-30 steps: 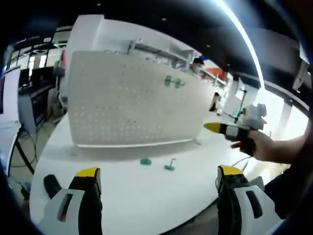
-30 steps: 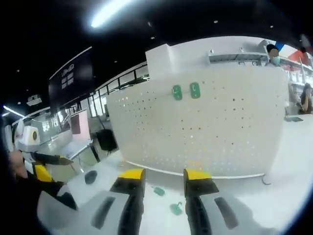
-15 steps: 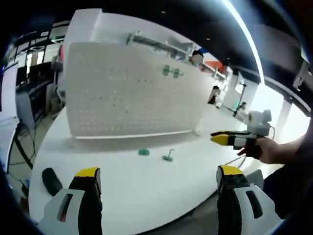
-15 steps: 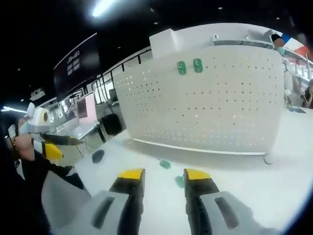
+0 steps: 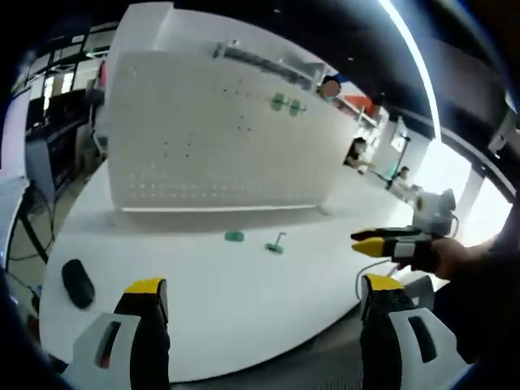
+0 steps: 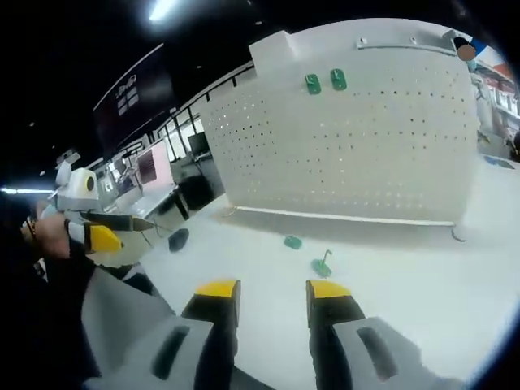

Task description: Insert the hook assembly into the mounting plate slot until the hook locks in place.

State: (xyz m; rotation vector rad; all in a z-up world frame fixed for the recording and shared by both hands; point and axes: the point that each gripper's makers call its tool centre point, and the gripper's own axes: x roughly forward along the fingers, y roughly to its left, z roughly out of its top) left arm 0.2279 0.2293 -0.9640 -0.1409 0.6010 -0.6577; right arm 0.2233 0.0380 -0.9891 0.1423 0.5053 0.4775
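Left gripper view is looking across a white table [image 5: 203, 309] toward an upright white pegboard [image 5: 203, 138], with the left gripper [image 5: 264, 305] hanging above the near edge, its yellow-tipped jaws standing wide apart and holding nothing. Two green mounting plates [image 5: 287, 103] are sitting side by side high on the pegboard. On the tabletop in front of the board, a small green plate piece [image 5: 234, 236] is lying flat, and just beside it the green hook assembly [image 5: 275, 244] is resting with its thin stem sticking up; the two are near each other but apart. A dark computer mouse [image 5: 78, 283] is lying near the table's left edge. The right gripper [image 5: 382, 242] is entering from the right, held in a person's hand [image 5: 443, 257], well apart from the hook. In the right gripper view the right gripper [image 6: 272, 294] is showing its jaws set a moderate gap apart, empty, pointing toward the hook assembly [image 6: 322, 265] and plate piece [image 6: 292, 241] farther out on the table, with the mounting plates [image 6: 325, 81] up on the pegboard [image 6: 349, 146] and the left gripper [image 6: 101, 236] at the left.
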